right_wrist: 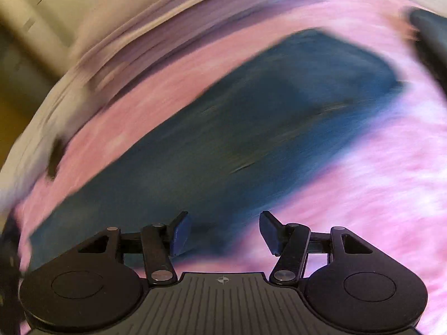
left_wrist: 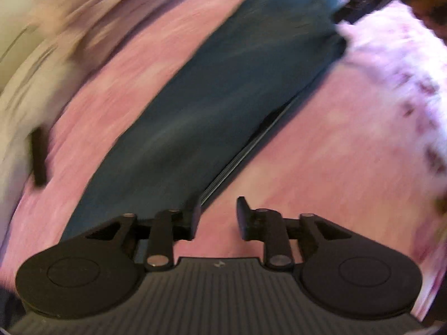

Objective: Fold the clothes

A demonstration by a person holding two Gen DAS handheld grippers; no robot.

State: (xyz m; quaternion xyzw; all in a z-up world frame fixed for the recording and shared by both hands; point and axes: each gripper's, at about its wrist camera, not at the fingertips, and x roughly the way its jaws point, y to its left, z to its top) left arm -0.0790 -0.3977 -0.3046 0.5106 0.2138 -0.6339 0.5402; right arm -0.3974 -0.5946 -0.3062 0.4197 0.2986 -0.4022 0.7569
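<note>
Jaws are being held spread on left gripper and right gripper; folded jeans risk being snagged, undone.

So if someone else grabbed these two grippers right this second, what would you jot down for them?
Left gripper: open, empty, at the near end of the dark blue garment.
Right gripper: open, empty, above the same garment.
Garment: lies as a long strip on the pink cover, apparently doubled lengthwise, though the pictures are blurred. A fluffy patterned fabric lies by its far end.
Done: perhaps a first lengthwise fold.
Left: likely fold it shorter, end to end.
</note>
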